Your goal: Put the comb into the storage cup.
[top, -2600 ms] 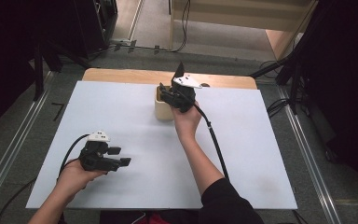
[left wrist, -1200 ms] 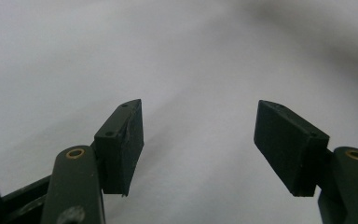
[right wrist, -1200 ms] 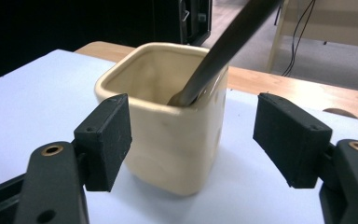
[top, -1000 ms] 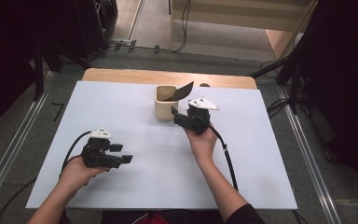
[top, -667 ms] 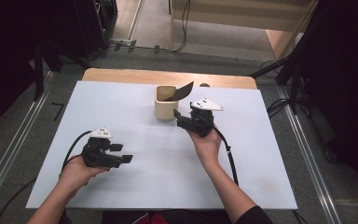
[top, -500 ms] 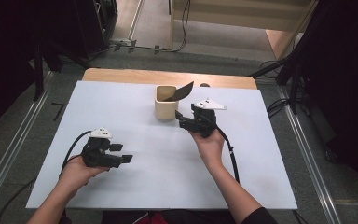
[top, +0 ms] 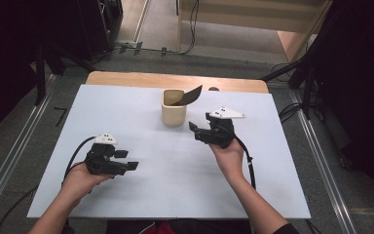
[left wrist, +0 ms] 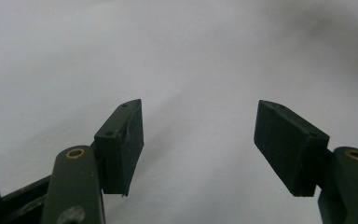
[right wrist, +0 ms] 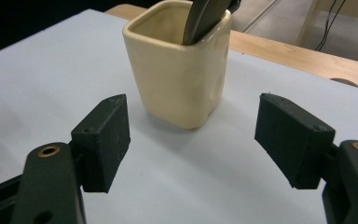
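While I am keeping the left gripper (top: 126,160) parked low at about seven o'clock on the white surface (top: 141,204), its jaws are standing spread with nothing but bare sheet between them. Nearer the centre, I am holding the right gripper (top: 196,131) just short of the cream cup (top: 173,108); its jaws have just been opening a little wider and are gaping, empty, aimed at the cup's rounded front corner in the right gripper view (right wrist: 179,70). That cup is sitting upright at twelve o'clock, near the far wooden edge (top: 126,79), with a dark spatula (top: 189,95) leaning out of it toward one o'clock.

I am judging the cup to be glazed ceramic: stiff, fairly heavy, slick and liable to chip if knocked over. Its walls are looking wide against the jaws, so pinching one wall over the rim seems safer than spanning the body. The spatula is looking light and thin, probably slightly flexible; I would be taking it by the blade just above the rim.
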